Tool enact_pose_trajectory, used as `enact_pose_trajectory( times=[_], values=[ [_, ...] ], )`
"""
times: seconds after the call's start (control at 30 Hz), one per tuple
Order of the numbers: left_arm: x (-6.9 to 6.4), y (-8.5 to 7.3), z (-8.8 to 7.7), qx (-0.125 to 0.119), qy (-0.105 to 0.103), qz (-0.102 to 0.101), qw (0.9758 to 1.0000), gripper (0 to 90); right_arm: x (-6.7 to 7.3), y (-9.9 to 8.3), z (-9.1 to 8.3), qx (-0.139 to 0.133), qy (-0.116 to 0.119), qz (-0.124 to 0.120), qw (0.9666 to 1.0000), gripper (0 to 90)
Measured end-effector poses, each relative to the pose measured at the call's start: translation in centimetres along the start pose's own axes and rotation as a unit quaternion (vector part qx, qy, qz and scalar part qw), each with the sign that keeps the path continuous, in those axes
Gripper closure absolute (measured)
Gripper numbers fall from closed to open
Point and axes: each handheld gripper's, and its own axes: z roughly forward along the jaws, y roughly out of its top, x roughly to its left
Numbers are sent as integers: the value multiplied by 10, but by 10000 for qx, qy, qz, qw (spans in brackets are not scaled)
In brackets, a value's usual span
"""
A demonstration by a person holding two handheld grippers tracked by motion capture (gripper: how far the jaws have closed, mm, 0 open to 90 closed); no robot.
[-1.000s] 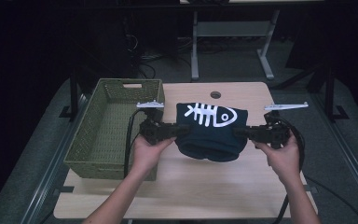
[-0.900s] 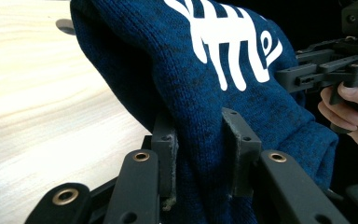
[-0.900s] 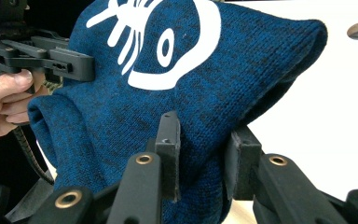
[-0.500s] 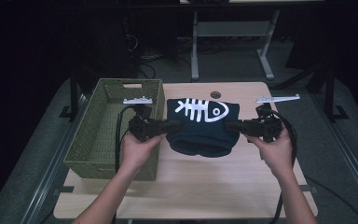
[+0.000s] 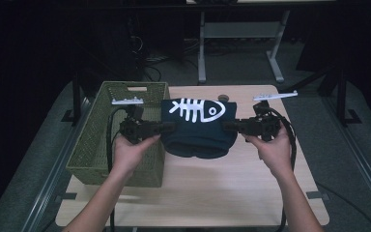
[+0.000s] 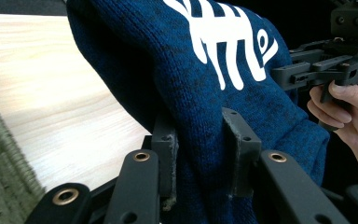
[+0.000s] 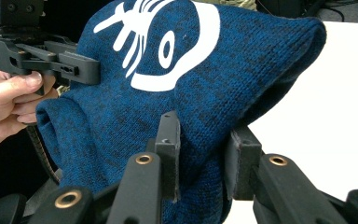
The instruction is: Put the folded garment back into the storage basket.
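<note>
A dark blue knitted garment (image 5: 199, 128) with a white fish-skeleton print hangs folded between both grippers, lifted off the wooden table (image 5: 212, 193). My left gripper (image 5: 166, 127) is shut on the garment's left edge, with thick knit (image 6: 200, 154) bunched between its pads. My right gripper (image 5: 229, 127) is shut on the right edge, cloth (image 7: 200, 158) pinched between its pads. In the left gripper view the other gripper (image 6: 326, 70) and its hand show at the right. In the right gripper view the other gripper (image 7: 42, 58) shows at the upper left.
An olive woven basket (image 5: 101, 140) stands on the table's left side, right beside my left hand. A small dark round hole (image 5: 223, 98) lies in the tabletop behind the garment. Table legs and cables stand in the dark beyond the far edge.
Both grippers have carried the garment left and away from the person, toward the basket, and slightly higher. Both grips have held throughout.
</note>
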Motion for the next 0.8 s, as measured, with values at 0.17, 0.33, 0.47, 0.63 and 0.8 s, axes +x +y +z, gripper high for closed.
enact_pose_trajectory(
  times=[0.17,0.33,0.47,0.63,0.8],
  values=[
    [6,0,-8,24,14,-34,10000,694,6,6,9,32,22,-45,10000,703],
    [12,1,-17,22,23,-54,10000,694,10,11,16,33,113,-40,9999,703],
    [17,1,-24,31,41,-95,9999,694,13,14,25,81,150,-60,9998,703],
    [24,-1,-35,9,48,-135,9999,694,18,19,36,129,179,-120,9997,703],
    [30,0,-45,-3,59,-157,9999,694,24,25,45,152,210,-192,9995,703]
  ],
)
